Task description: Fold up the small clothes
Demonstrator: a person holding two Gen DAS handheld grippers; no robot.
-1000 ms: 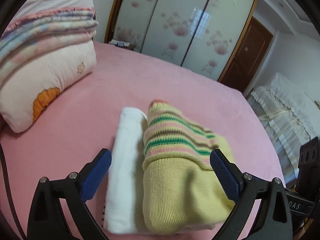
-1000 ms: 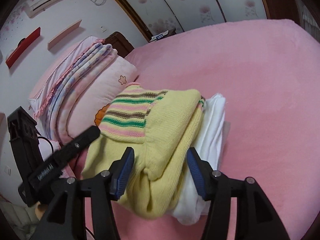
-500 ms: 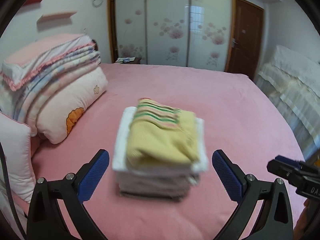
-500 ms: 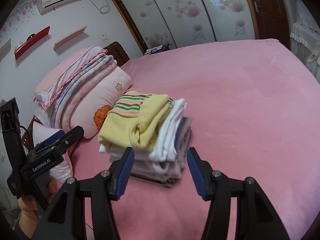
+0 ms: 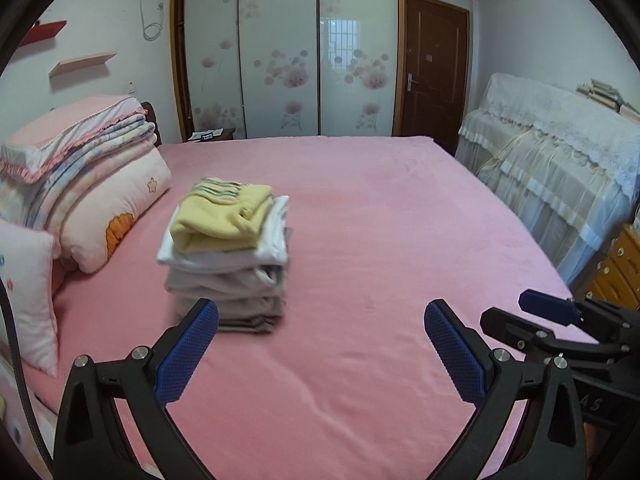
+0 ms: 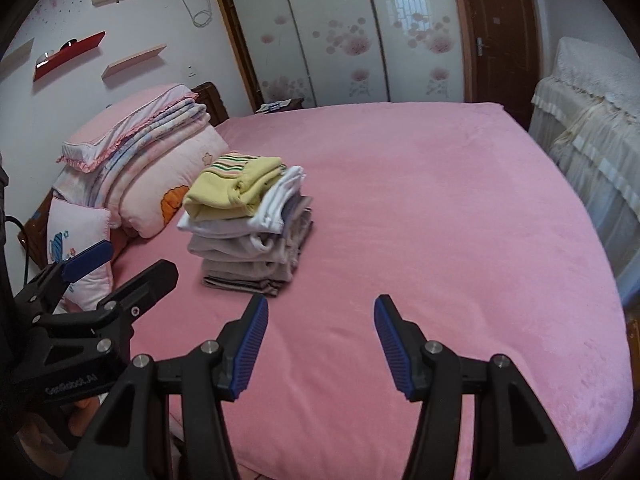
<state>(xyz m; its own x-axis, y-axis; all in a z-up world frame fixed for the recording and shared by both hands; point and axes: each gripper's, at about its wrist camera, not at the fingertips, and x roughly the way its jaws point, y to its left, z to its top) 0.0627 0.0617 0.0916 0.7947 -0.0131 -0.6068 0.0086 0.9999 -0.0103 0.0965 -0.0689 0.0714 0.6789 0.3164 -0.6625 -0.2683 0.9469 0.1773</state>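
A stack of folded clothes (image 5: 228,276) (image 6: 248,240) sits on the pink bed (image 5: 380,240), left of the middle. A yellow knit sweater with a striped band (image 5: 220,216) (image 6: 232,188) lies on top, above white and grey pieces. My left gripper (image 5: 320,312) is open and empty, hovering over bare sheet in front of the stack and to its right. My right gripper (image 6: 322,304) holds nothing; its jaws are opening, well short of the stack. Each gripper shows at the edge of the other's view.
Pillows (image 5: 112,208) and folded blankets (image 5: 76,136) lie left of the stack at the bed's head. Cloth-covered furniture (image 5: 560,160) runs along the right side. A flowered sliding wardrobe (image 5: 280,60) and a brown door (image 5: 436,68) stand behind the bed.
Both grippers have pulled back and risen from the stack. A second ago their fingers were around the yellow sweater; now the whole stack stands free, far in front of them.
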